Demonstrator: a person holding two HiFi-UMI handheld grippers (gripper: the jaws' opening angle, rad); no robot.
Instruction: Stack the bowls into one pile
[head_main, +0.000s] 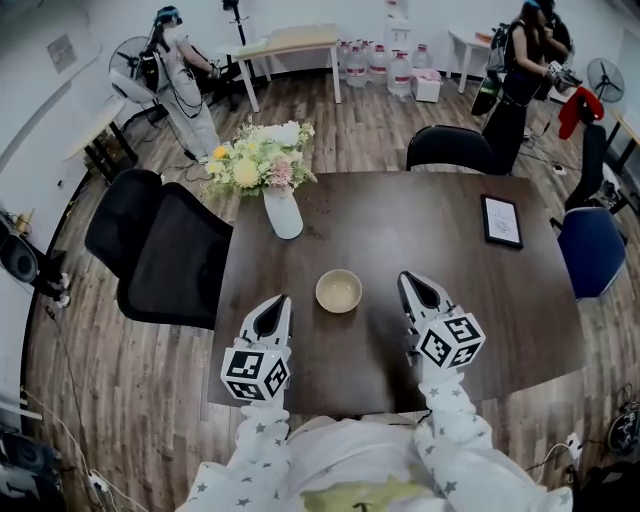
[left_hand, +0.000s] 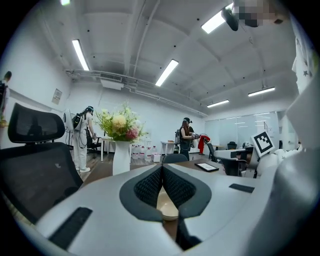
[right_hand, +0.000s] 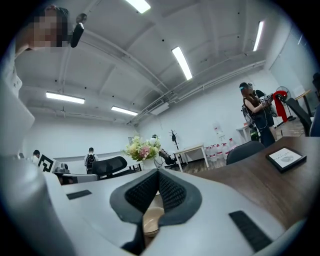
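Note:
A pile of cream bowls (head_main: 339, 291) stands on the dark wooden table (head_main: 500, 300), near its front middle. In the left gripper view the bowls (left_hand: 169, 210) show just below the closed jaws, and in the right gripper view the bowls (right_hand: 151, 221) peek out under the jaws too. My left gripper (head_main: 278, 303) hovers to the left of the pile, shut and empty. My right gripper (head_main: 412, 285) hovers to the right of the pile, also shut with nothing in it. Both are held clear of the bowls and point away from me.
A white vase of flowers (head_main: 270, 180) stands at the table's back left. A tablet (head_main: 501, 221) lies at the back right. Black office chairs (head_main: 165, 250) flank the table's left side and another chair (head_main: 450, 148) its far side. People stand at the back of the room.

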